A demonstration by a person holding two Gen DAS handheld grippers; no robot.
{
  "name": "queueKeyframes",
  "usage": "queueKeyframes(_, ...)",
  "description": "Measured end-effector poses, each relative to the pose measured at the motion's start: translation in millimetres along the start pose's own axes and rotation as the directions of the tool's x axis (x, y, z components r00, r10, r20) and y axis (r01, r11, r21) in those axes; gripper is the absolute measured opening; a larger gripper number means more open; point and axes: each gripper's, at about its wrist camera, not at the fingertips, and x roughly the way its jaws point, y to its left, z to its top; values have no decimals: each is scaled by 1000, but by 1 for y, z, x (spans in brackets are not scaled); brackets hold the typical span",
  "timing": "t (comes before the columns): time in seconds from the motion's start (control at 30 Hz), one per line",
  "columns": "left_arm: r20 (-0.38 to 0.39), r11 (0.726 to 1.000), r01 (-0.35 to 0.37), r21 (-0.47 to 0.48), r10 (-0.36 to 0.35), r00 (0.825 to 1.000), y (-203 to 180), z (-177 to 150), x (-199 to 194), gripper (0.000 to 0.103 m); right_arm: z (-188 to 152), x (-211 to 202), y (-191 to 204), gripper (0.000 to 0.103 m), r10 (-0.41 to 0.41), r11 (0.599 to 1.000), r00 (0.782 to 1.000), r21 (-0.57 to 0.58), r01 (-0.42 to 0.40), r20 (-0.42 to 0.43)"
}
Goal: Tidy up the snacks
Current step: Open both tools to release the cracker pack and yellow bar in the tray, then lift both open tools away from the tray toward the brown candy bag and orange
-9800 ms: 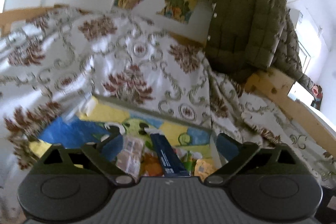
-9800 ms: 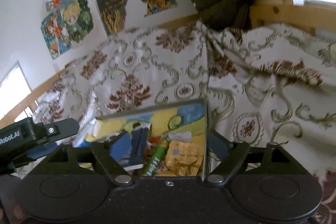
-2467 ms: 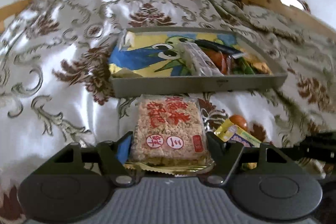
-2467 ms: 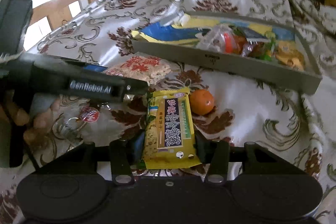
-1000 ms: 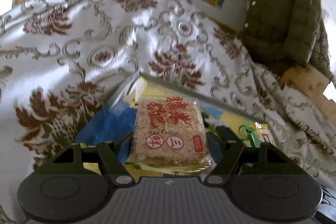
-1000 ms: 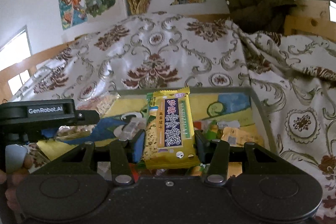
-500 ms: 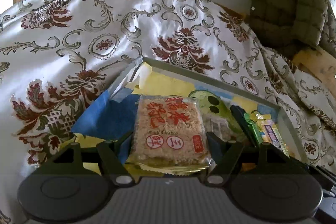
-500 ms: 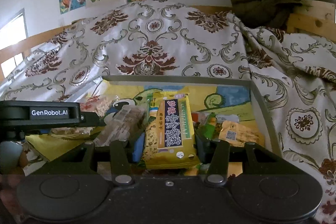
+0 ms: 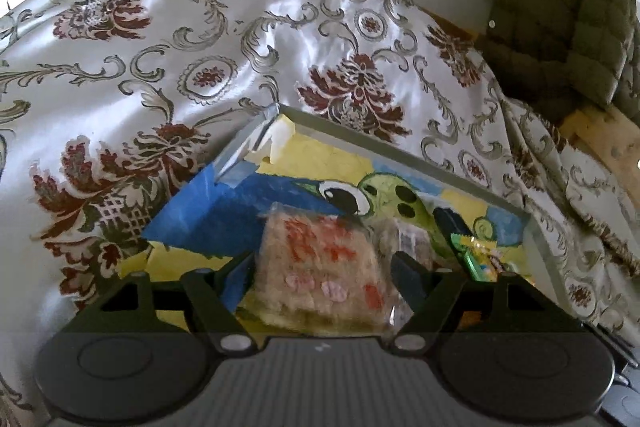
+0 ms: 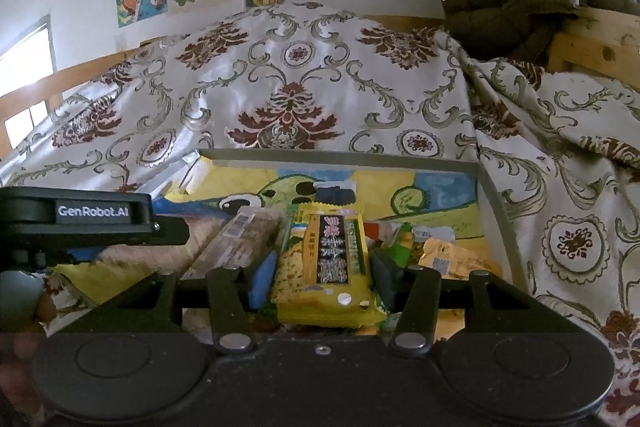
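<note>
Both grippers point forward and down over the grey tray point(image 9: 538, 255) that sits on the flowered bedspread point(image 9: 224, 39).

The left gripper point(image 9: 324, 273) has just been opening its jaws. The rice cracker packet point(image 9: 320, 263) lies between them, blurred, and a gap shows beside the left finger, so it looks let go over the left part of the tray.

The right gripper point(image 10: 320, 281) has also just been opening. The yellow biscuit packet point(image 10: 330, 267) sits between its fingers above the middle of the tray, tipped a little; space shows on the left side, so the pads seem to be off it.

Seen from the right wrist, the left gripper reaches in from the left edge, with fingers of the person's hand point(image 10: 42, 307) behind it.
</note>
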Motion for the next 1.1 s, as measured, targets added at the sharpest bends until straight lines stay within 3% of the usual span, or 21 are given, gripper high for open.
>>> queueKeyframes(0.17,43,999,14,-41,-12,999,1,10,-18,87,8,-11,-4,61,2,1000,1000,20,-3,23)
queueKeyframes(0.47,176,1000,-6,-16,8,984,-10,30,-75,103,31,-47,-14,82,13,996,996,86,-20,90)
queueKeyframes(0.8,285,997,-70,25,60,957,-21,28,-148,103,60,-111,-25,102,17,988,982,148,-46,189)
queueKeyframes(1.1,360,988,-143,52,115,926,-23,8,-216,103,68,-168,-12,102,35,993,968,96,-61,247)
